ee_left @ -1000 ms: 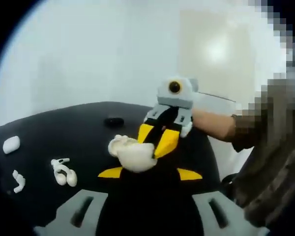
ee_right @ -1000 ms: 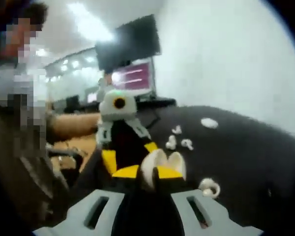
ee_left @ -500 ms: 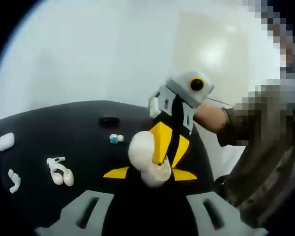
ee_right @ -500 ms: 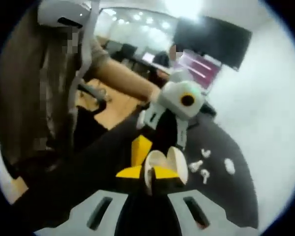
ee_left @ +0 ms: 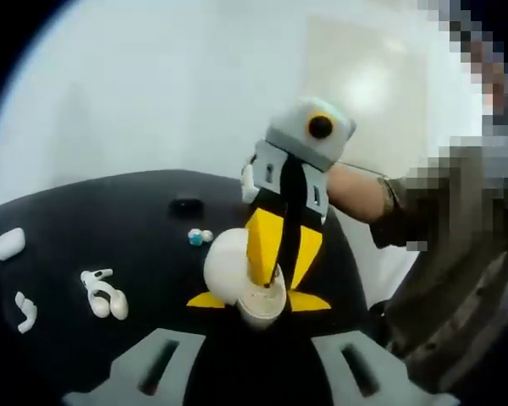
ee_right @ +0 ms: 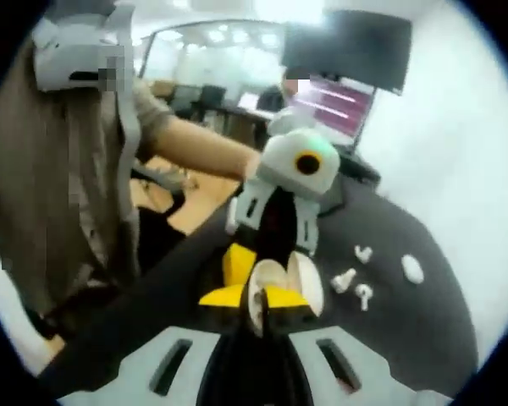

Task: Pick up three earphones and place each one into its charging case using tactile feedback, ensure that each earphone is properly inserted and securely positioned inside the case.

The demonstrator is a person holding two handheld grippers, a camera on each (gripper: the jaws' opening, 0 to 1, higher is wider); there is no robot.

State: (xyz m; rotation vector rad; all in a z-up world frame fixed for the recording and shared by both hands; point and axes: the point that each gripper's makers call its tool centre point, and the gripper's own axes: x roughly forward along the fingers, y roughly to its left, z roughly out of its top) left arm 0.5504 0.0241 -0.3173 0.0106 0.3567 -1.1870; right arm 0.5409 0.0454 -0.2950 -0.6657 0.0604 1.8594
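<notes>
Black tabletop [ee_left: 85, 220] under a pale wall. Both grippers, left gripper [ee_right: 254, 283] and right gripper [ee_left: 271, 279], clamped on the open charging case [ee_left: 241, 283]. Loose earphones [ee_left: 102, 292] beside the case, apparently not yet inserted.

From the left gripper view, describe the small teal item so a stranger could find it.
On the black table, look just beyond the open white charging case held between the grippers. A teal-and-white pair of tiny pieces lies there, the only coloured thing among white earphones.
</notes>
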